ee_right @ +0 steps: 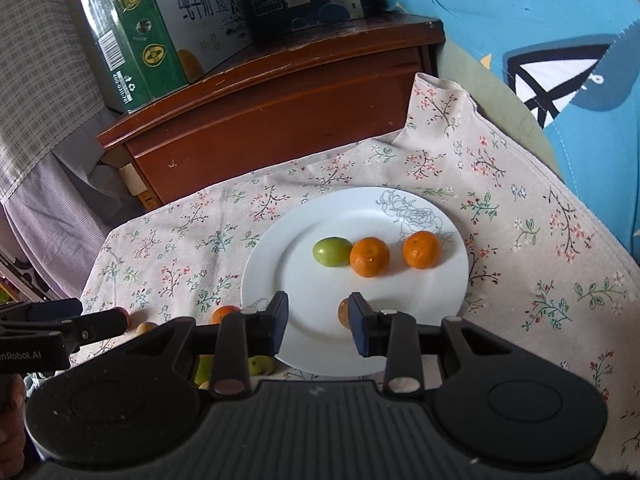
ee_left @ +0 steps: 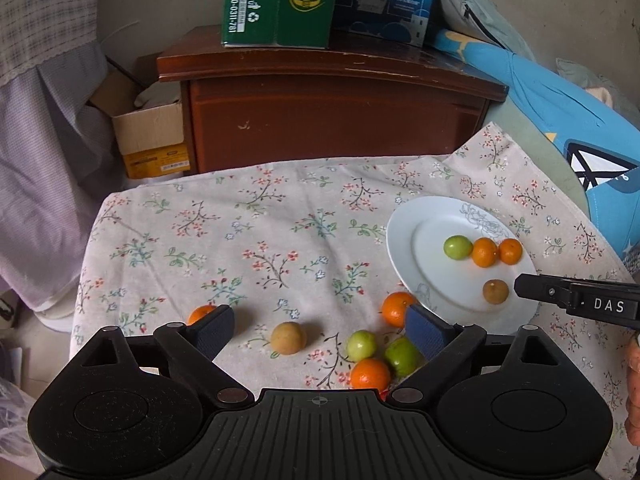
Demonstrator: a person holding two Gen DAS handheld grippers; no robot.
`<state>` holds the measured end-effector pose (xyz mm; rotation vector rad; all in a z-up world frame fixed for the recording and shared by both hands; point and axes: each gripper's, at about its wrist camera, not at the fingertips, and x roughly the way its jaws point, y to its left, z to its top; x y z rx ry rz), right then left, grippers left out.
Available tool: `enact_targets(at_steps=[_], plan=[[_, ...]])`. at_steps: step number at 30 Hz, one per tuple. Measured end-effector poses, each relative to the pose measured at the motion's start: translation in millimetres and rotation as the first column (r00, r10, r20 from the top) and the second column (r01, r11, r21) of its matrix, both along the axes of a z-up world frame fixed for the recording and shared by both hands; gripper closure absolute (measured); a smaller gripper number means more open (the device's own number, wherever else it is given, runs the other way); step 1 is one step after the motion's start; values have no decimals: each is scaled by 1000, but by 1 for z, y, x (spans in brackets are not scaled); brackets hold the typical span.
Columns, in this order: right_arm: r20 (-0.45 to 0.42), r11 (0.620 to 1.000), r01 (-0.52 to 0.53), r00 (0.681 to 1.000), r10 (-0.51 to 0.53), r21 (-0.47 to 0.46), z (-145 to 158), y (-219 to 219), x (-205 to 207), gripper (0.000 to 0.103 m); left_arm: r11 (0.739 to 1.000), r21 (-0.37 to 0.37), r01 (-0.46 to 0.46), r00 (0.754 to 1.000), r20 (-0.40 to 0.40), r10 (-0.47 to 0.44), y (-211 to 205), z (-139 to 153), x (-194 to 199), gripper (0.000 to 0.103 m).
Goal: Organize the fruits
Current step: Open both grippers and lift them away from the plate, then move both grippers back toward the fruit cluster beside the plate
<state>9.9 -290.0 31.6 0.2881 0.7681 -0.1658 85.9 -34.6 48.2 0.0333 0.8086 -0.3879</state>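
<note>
Fruits sit round and glossy on the smooth white plate (ee_right: 280, 240): green plum (ee_right: 332, 252), two oranges, brown one beside the right gripper (ee_right: 318, 322), jaws released. Left gripper (ee_left: 320, 330) spread wide over loose fruit on floral cloth (ee_left: 240, 232).

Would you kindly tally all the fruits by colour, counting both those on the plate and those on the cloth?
Orange: 5, first at
Green: 3, first at
Brown: 2, first at
Total: 10 fruits, 4 on the plate and 6 on the cloth.
</note>
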Motion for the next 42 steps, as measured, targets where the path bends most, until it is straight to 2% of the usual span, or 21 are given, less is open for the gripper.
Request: enact_targets(at_steps=[3, 13, 21, 23, 27, 42], plan=[[-8, 1000, -21, 1000, 21, 4, -3, 11, -6, 69, 1000, -22, -11, 1000, -17, 11, 12, -3, -5, 9], [-42, 997, -73, 996, 73, 12, -17, 38, -22, 69, 999, 17, -50, 998, -48, 51, 39, -14, -13, 9], [-74, 994, -110, 991, 110, 2, -27, 51, -26, 69, 991, 28, -129, 985, -109, 132, 61, -31, 4, 9], [-83, 993, -120, 989, 120, -3, -30, 53, -26, 69, 992, 24, -122, 988, -95, 124, 62, -34, 8, 9], [-103, 992, -124, 987, 124, 6, -36, 54, -25, 69, 990, 75, -123, 992, -32, 126, 59, -38, 15, 10], [-129, 989, -145, 981, 145, 3, -47, 58, -17, 69, 993, 67, -99, 995, 1, 99, 48, -53, 44, 14]])
